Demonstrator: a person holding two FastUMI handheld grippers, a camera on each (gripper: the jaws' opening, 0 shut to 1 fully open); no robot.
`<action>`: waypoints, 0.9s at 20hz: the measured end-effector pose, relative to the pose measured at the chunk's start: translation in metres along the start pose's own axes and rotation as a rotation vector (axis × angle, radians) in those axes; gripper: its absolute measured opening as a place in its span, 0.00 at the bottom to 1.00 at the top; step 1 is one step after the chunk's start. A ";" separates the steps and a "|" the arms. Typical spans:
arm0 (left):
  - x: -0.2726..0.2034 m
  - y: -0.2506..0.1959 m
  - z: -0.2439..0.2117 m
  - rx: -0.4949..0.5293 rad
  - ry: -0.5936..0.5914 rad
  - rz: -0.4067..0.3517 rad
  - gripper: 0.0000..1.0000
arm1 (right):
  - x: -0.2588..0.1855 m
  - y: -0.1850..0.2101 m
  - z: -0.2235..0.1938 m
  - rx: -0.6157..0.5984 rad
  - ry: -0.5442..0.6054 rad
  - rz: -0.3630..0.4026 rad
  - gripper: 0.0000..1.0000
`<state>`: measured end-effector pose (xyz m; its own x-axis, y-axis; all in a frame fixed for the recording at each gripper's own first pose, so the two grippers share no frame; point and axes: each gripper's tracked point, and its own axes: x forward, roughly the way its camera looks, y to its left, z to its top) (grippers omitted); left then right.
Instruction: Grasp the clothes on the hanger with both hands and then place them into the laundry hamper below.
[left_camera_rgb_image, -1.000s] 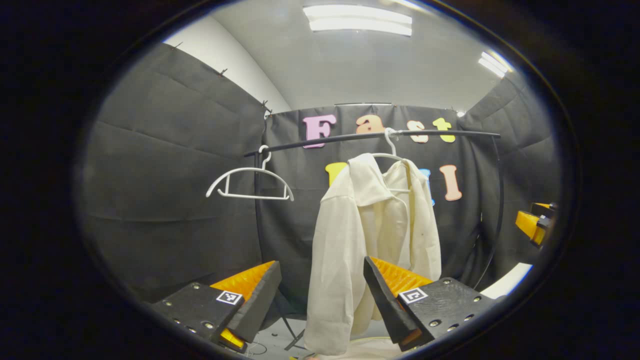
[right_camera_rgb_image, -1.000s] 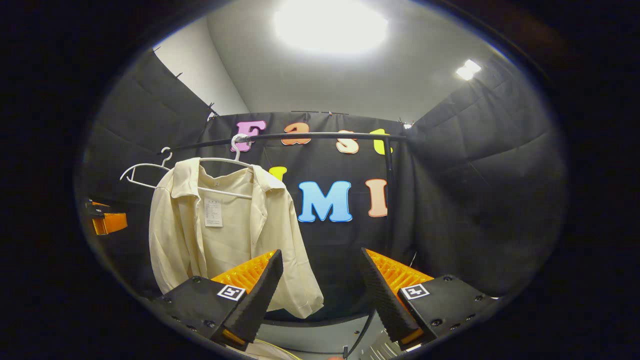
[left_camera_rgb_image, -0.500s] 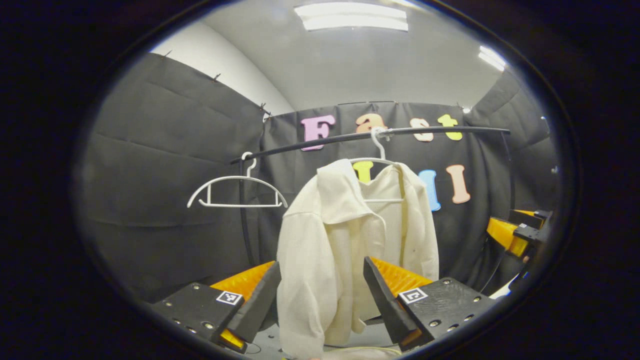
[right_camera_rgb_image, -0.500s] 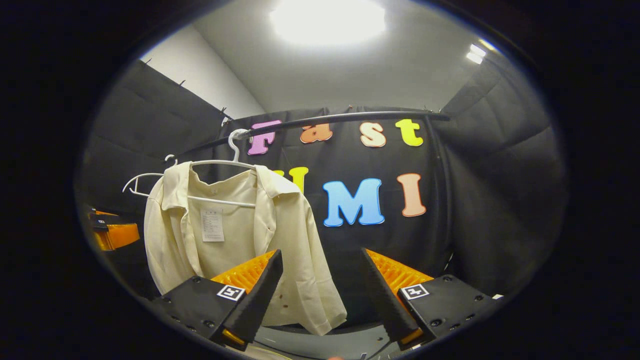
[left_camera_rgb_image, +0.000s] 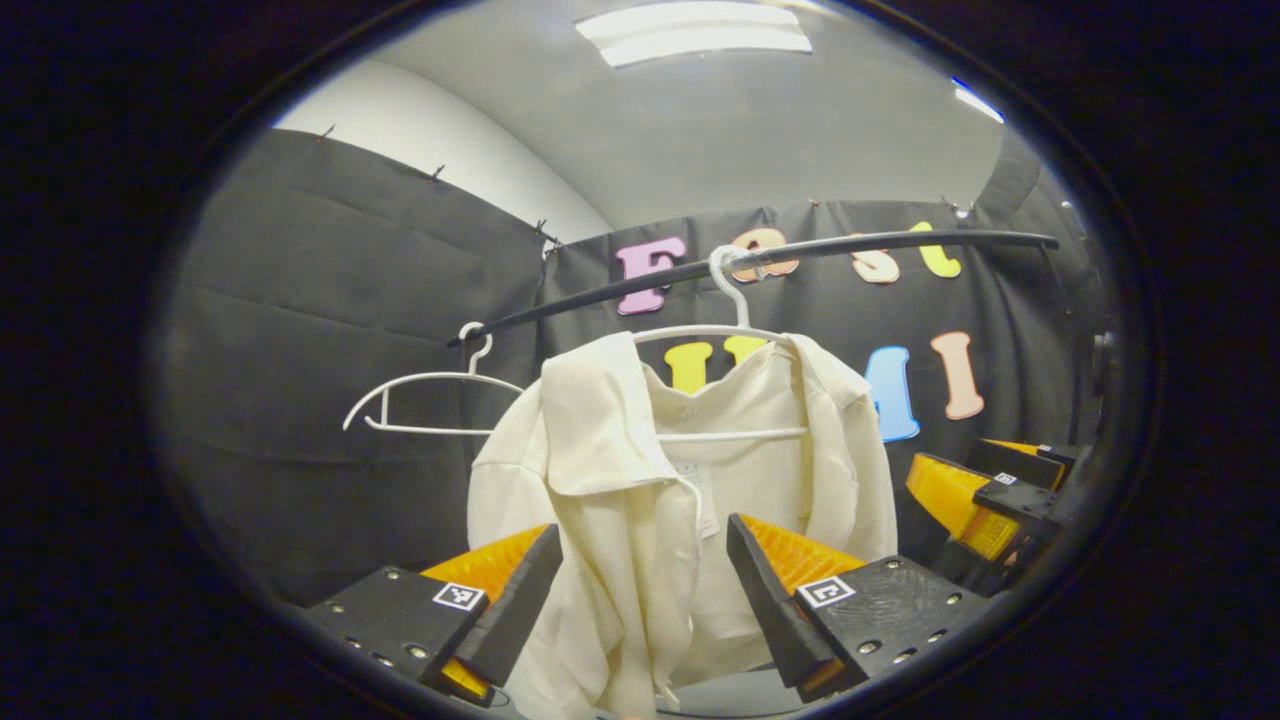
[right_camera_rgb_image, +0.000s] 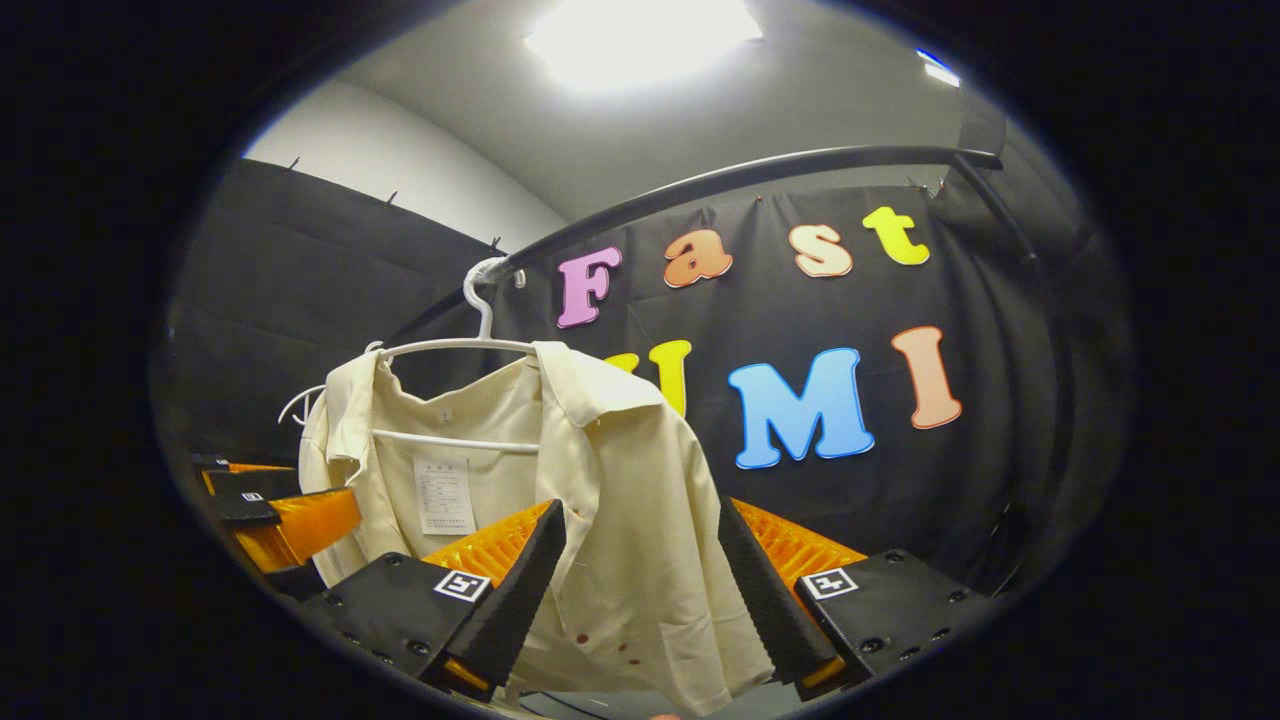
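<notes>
Cream shirt (left_camera_rgb_image: 640, 500) on white hanger (left_camera_rgb_image: 735, 325), empty hanger (left_camera_rgb_image: 420, 400) beside, both grippers' jaws apart

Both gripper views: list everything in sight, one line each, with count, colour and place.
shirt: one, cream, hanging open on a hanger, in front of both grippers.
hanger with the shirt: one, white, hooked on the rail.
empty hanger: one, white, hooked further along the rail, beside the shirt.
rail: one, black, running across the booth near the top.
ceiling lights: at least two, white, overhead.
left gripper: one, fingers apart, either side of the shirt's front, not pressing it.
right gripper: one, fingers apart, at the shirt's sleeve side.
</notes>
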<state>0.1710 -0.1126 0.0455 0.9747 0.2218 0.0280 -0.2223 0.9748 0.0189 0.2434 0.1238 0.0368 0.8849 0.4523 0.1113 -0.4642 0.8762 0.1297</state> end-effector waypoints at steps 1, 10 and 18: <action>0.007 -0.002 -0.002 -0.004 0.003 0.011 0.98 | 0.009 0.005 -0.001 0.007 0.000 0.019 0.97; 0.059 0.013 -0.016 0.028 -0.010 0.144 0.98 | 0.075 0.039 -0.021 0.010 0.018 0.077 0.92; 0.088 0.026 -0.038 0.038 0.030 0.232 0.83 | 0.111 0.049 -0.052 -0.019 0.089 0.080 0.88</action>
<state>0.2518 -0.0664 0.0105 0.8974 0.4413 0.0062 -0.4409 0.8959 0.0534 0.3206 0.2259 0.0046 0.8455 0.5330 0.0323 -0.5332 0.8394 0.1051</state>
